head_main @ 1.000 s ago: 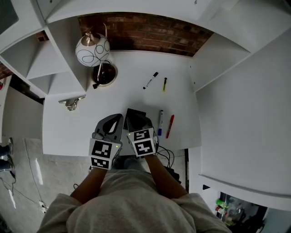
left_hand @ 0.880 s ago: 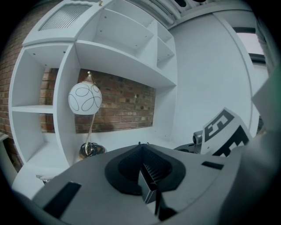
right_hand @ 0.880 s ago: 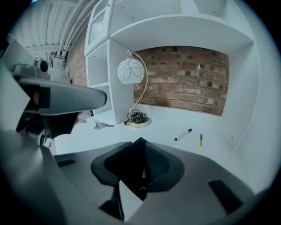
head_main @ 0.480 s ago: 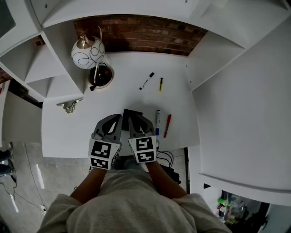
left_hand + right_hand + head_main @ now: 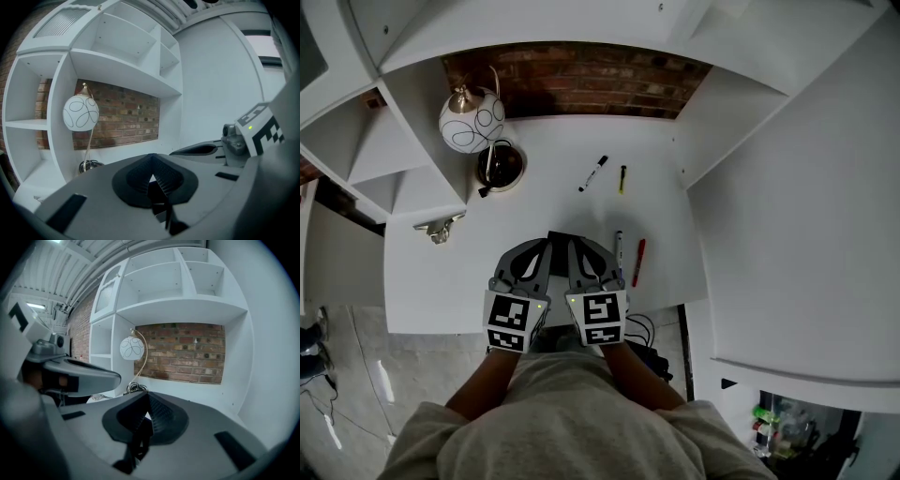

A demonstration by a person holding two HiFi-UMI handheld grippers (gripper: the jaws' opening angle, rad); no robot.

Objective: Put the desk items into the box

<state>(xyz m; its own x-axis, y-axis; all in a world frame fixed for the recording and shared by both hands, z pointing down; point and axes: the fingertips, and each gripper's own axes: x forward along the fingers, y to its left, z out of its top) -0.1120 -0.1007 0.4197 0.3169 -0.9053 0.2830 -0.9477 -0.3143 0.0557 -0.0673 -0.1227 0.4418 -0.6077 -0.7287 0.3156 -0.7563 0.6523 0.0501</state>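
On the white desk lie a black-and-white marker, a yellow-and-black pen, a blue marker and a red marker. A dark box sits near the front edge, mostly hidden under my grippers. My left gripper and right gripper hover side by side over it. The left gripper is shut, with nothing seen between its pads. The right gripper has just closed its jaws and is shut, and I see nothing held.
A round white lamp on a dark base stands at the back left. A small metal object lies at the desk's left edge. White shelving flanks the desk, and a brick wall is behind.
The right gripper's jaws have closed, and it now sits level beside the left one. The left gripper has hardly moved. The view has shifted slightly.
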